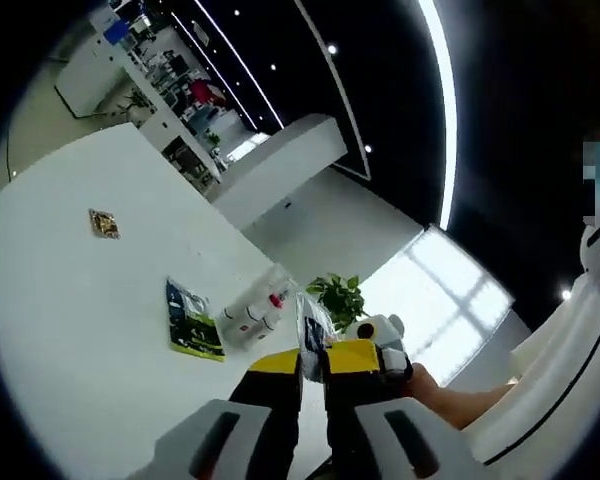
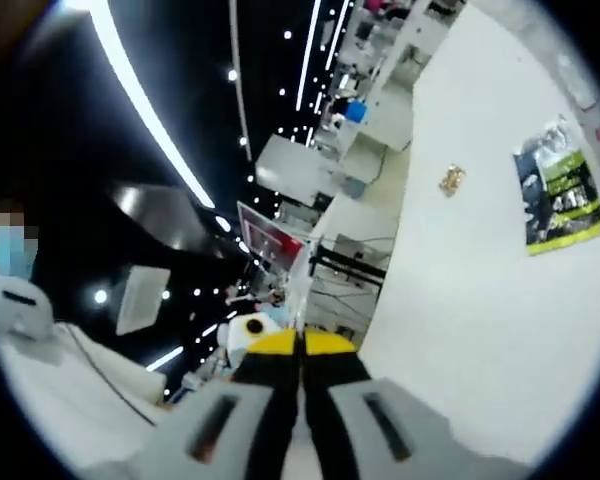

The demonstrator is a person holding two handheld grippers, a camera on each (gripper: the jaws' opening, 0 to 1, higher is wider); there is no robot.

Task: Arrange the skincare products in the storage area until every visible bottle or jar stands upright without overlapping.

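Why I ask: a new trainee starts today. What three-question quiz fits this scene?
1. True or false: the green packet lies flat on the white table.
2. In the right gripper view, the right tool's jaws stand: A) wide apart, B) closed together.
3. Fill in, touching or apart: the small gold packet lies ___ from the green packet.
Key: 1 true; 2 B; 3 apart.

Left gripper (image 1: 313,365): you are showing yellow-tipped black jaws on grey mounts.
Right gripper (image 2: 301,350): you are showing the same colours.
Clothing: you are wearing white sleeves (image 1: 565,365).
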